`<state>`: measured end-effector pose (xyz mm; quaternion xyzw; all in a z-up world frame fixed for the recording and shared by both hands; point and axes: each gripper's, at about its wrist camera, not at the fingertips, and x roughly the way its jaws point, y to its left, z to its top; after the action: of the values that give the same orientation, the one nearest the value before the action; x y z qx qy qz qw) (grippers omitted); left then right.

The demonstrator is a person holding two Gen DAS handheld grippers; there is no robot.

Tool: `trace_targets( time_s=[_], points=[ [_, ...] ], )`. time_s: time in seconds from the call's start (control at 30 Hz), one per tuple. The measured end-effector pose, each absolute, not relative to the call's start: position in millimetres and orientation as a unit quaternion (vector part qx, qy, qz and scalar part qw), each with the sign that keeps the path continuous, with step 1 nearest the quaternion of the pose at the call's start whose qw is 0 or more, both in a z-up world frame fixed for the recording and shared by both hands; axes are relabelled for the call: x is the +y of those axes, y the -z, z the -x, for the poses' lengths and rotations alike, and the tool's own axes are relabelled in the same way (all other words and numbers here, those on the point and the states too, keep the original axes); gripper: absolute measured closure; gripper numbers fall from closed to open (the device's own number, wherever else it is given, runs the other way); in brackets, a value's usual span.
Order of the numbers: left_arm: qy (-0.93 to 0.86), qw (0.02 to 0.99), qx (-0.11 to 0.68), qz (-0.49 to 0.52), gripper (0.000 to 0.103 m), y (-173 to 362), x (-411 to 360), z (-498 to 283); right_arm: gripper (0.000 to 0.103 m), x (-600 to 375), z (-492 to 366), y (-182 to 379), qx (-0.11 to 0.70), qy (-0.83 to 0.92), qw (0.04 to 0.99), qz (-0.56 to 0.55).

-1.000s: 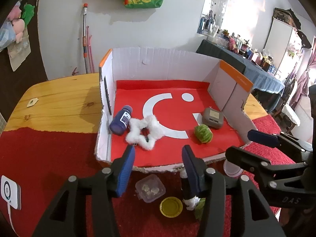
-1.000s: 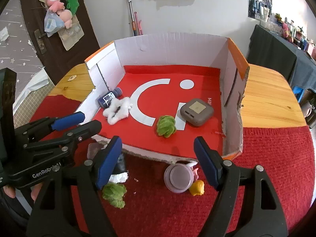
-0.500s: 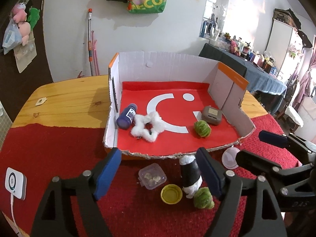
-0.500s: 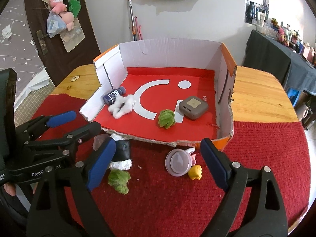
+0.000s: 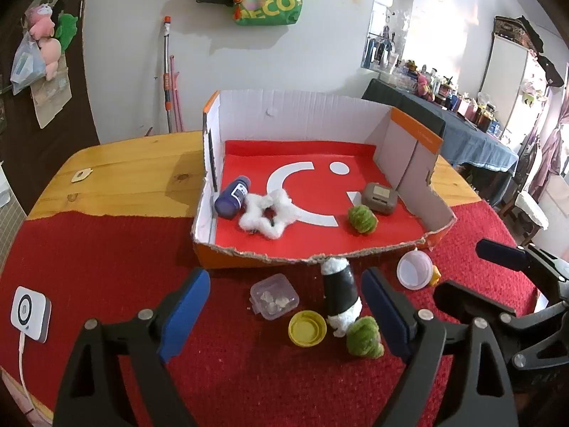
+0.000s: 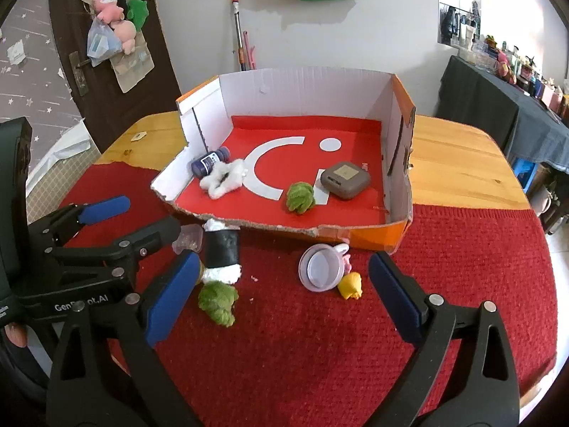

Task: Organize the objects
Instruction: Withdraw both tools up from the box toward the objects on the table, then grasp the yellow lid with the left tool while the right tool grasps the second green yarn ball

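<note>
Now both grippers, left (image 5: pixel 284 306) and right (image 6: pixel 281 295), have just been spreading, empty; loose toys lie outside the cardboard box (image 5: pixel 409 135), and the black-and-white roll (image 5: pixel 339 293) could roll if nudged.

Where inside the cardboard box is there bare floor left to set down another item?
Free: the back of the cardboard box, around the white dot, and the front strip right of the green pompom. Crowded: the left wall, where the blue bottle lies against the white fluffy ring; the grey case takes mid-right.

Both wrist cams face box (image 5: pixel 320 114), angled down.
</note>
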<state>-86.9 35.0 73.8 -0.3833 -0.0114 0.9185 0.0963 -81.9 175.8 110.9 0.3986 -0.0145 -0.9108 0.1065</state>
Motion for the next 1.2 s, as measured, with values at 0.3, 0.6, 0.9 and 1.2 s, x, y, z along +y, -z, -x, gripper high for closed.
trace_targets(
  time_s=[0.3,0.6,0.9,1.2],
  points=[
    [-0.918,0.091,-0.012,0.387,0.013,-67.7,33.8,75.1,0.005,174.7,70.7,-105.9,-0.016,0.911,0.107,-0.399],
    [-0.916,0.090,-0.011,0.391,0.013,-61.5,34.2,66.7,0.005,173.4,58.7,-95.9,-0.015,0.909,0.108,-0.403],
    [-0.915,0.088,-0.011,0.394,0.013,-54.3,31.1,58.9,0.005,170.9,52.9,-90.9,-0.014,0.907,0.108,-0.406],
    [-0.914,0.086,-0.010,0.397,0.013,-48.1,26.4,51.3,0.005,167.8,46.6,-83.0,-0.010,0.906,0.107,-0.409]
  ],
)
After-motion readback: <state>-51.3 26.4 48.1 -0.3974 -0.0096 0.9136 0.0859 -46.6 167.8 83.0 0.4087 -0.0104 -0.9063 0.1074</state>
